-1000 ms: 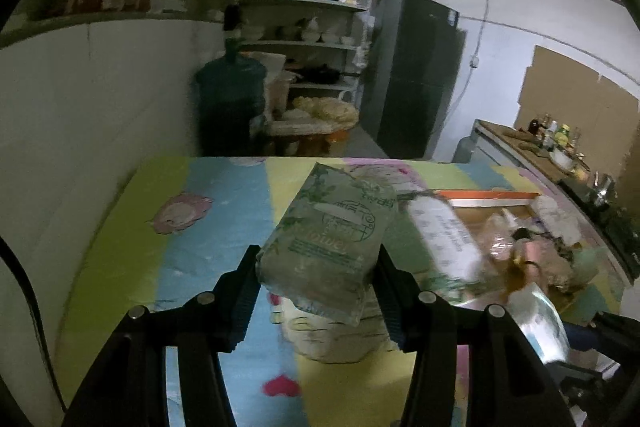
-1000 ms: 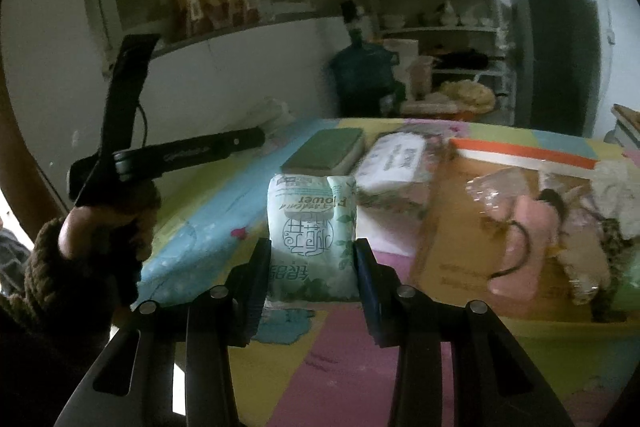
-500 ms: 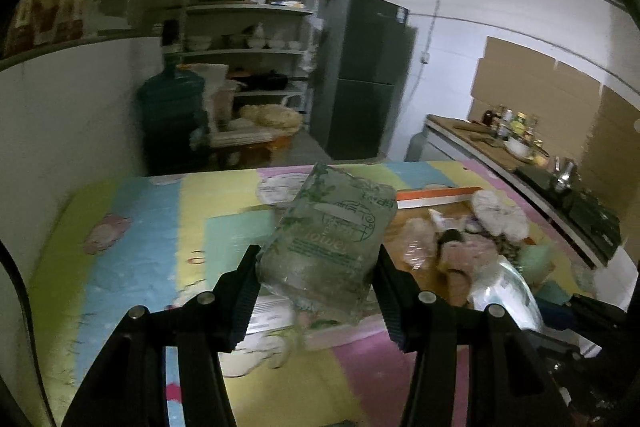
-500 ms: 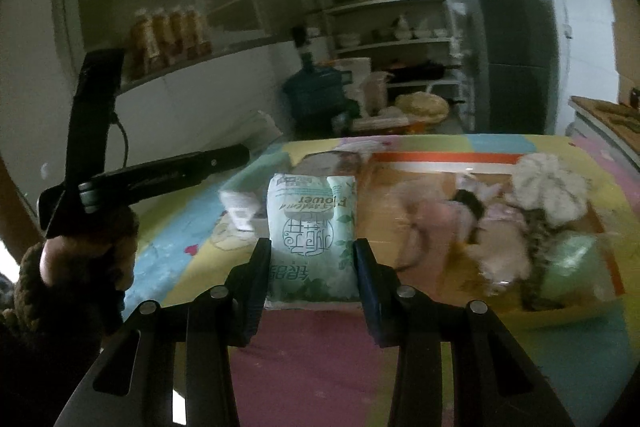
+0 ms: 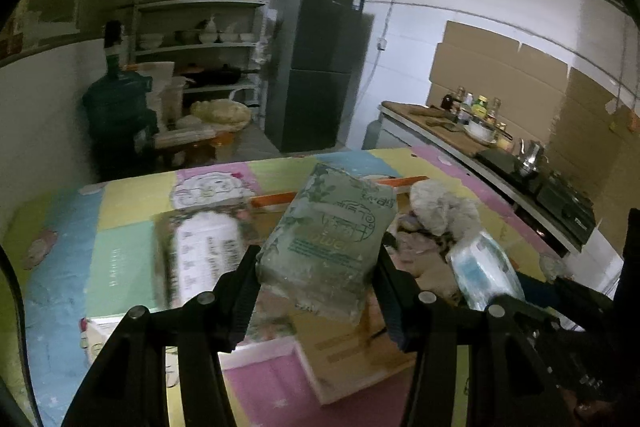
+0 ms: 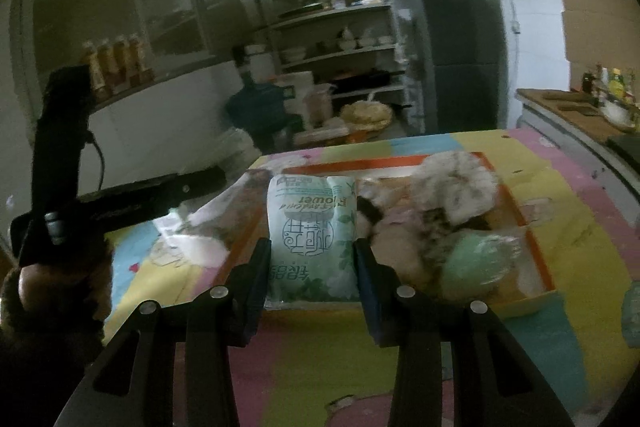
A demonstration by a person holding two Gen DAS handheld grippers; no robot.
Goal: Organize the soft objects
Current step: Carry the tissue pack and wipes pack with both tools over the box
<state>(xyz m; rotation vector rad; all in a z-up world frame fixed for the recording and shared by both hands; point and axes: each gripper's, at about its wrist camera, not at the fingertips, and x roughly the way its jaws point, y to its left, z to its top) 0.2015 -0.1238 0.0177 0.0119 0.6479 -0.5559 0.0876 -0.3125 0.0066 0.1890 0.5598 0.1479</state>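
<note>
The orange-rimmed box (image 6: 536, 247) lies on the patchwork surface (image 6: 580, 211), crowded with soft things. Each tool grips a green tissue pack: left tool (image 5: 316, 291) holds its pack (image 5: 328, 247) tilted above the box, right tool (image 6: 310, 283) holds its pack (image 6: 312, 243) at the box's left edge. Best lower each into a gap before releasing.

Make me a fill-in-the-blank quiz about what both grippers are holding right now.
1. The left gripper is shut on a green ____.
2. The right gripper holds a pack whose print reads upside ____.
3. The box of soft things has an ____ rim.
4. The fluffy white toy lies ____ the box.

Missing words: pack; down; orange; in
</note>
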